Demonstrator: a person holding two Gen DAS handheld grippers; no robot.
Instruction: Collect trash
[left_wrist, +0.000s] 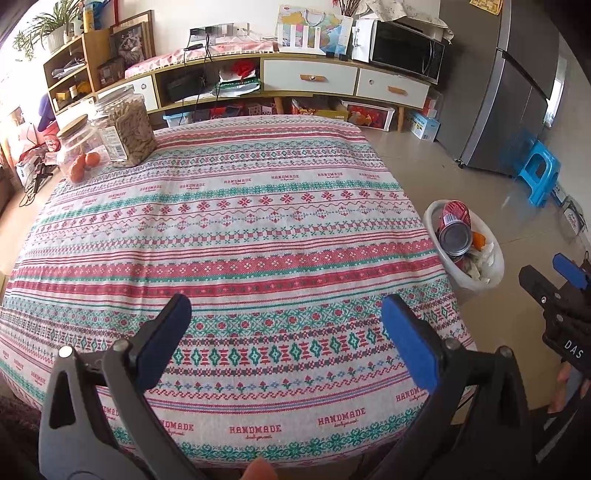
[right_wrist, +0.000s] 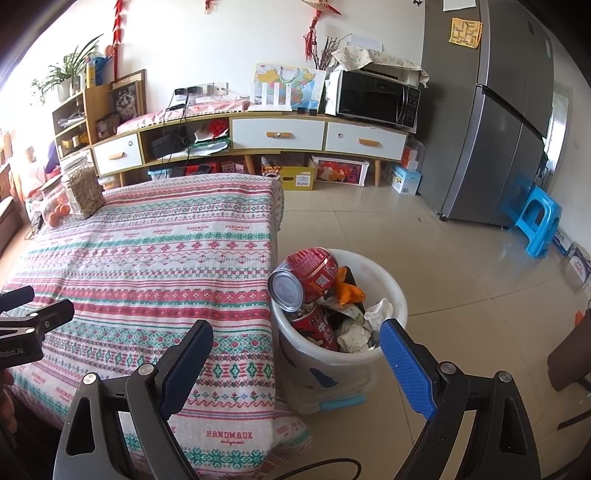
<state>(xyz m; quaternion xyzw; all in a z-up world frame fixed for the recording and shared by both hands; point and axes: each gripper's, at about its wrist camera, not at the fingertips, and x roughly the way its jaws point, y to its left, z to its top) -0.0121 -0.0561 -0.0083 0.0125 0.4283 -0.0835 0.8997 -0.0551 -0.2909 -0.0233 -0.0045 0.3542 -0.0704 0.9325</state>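
Your left tongs (left_wrist: 286, 330) hang spread and empty over the tablecloth (left_wrist: 221, 229); your right tongs (right_wrist: 295, 354) gape empty above the bin (right_wrist: 395, 295), cans (right_wrist: 308, 275) and tissues (right_wrist: 378, 312) inside.

A patterned cloth (left_wrist: 229, 236) in red, green and white bands covers the counter. At its far left corner stand two clear jars: a tall one (left_wrist: 125, 123) full of brown pieces and, touching it, a lower one with a wooden lid (left_wrist: 75, 149) holding orange fruit. Against the far wall runs a long low cabinet (right_wrist: 277, 134) with white drawers, a microwave (right_wrist: 376, 96) on its right end and a map (right_wrist: 288, 83) propped beside it. A grey fridge (right_wrist: 491, 122) stands to the right, with a blue plastic stool (right_wrist: 535, 221) on the tiled floor (right_wrist: 424, 258) near it.
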